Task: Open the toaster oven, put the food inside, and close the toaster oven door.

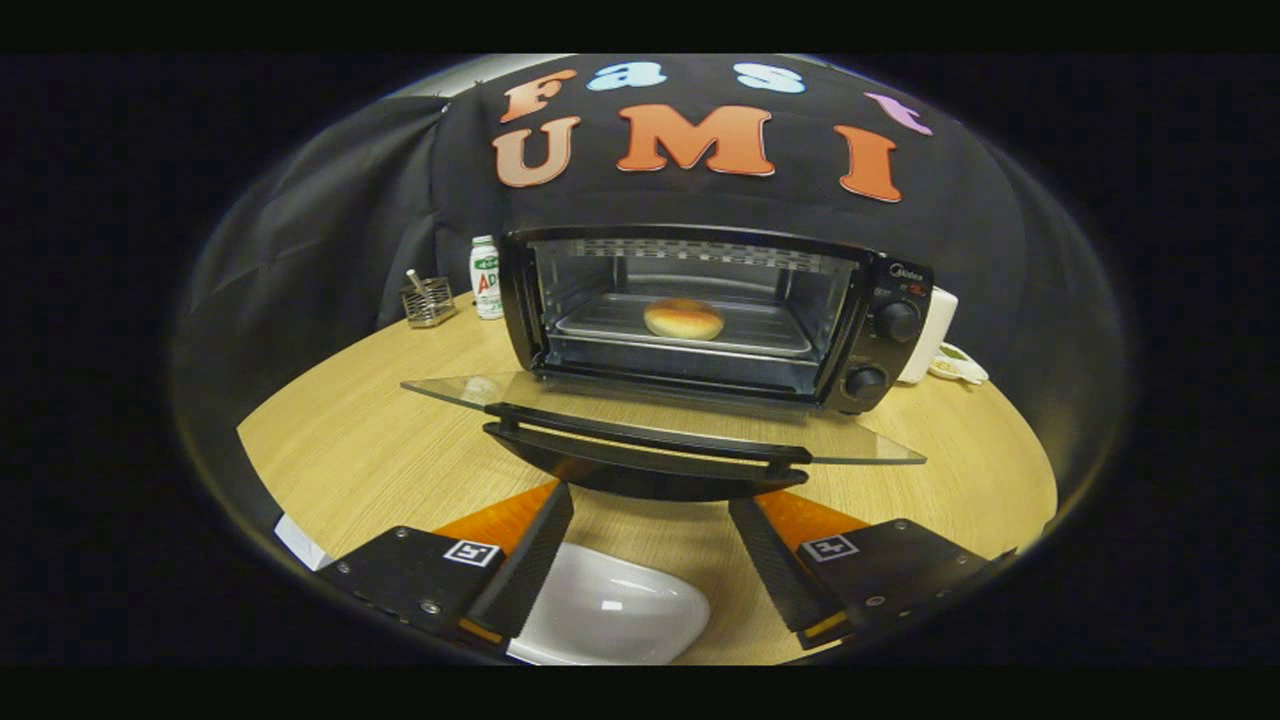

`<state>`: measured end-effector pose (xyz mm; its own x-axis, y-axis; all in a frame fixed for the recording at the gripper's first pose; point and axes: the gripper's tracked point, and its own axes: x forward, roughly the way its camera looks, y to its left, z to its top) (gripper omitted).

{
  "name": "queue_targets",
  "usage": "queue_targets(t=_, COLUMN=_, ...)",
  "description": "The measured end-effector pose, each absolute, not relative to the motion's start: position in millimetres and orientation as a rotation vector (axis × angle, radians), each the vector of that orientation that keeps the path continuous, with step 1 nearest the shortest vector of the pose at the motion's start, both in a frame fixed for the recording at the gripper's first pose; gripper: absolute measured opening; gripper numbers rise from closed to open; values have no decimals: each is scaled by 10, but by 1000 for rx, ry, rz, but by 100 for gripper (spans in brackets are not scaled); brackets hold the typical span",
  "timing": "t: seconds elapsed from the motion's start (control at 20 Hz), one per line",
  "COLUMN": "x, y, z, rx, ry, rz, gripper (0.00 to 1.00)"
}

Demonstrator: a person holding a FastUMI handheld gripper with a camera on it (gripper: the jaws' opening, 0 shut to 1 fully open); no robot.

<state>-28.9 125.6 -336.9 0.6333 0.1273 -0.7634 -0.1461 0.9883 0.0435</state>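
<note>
Gripper view, item one: black toaster oven (700,310) with metal interior, standing on the pale wooden round bench (340,440) against the booth wall. Its clear glass door (560,395) with black bar handle (645,435) lies folded down flat, hinged at the base. Judged stiff, smooth and slippery on the glass, breakable if slammed; best lifted from under the handle's bar, not by the pane.

Item two: round golden bread bun (684,319), resting on the grey metal tray (600,322) inside the oven. Judged light and soft. Food step looks done; door remains open.

Item three: tool (650,530), fingers spread apart, pinching nothing. The handle sits just ahead of the fingertips, centred between them; oven and bun lie beyond.

Item four: white glossy dish (610,610), on the bench below and between the fingers.
</note>
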Motion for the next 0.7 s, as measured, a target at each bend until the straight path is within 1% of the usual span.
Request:
queue_targets(t=0.2, x=-85, y=1158, z=-3320, rx=-30, ry=827, rz=112, gripper=93)
queue_targets(t=0.45, x=124, y=1179, z=-3198, rx=5, ry=758, rz=93, gripper=94)
queue_targets(t=0.7, x=271, y=1185, z=-3144, rx=-48, ry=697, rz=70, gripper=94)
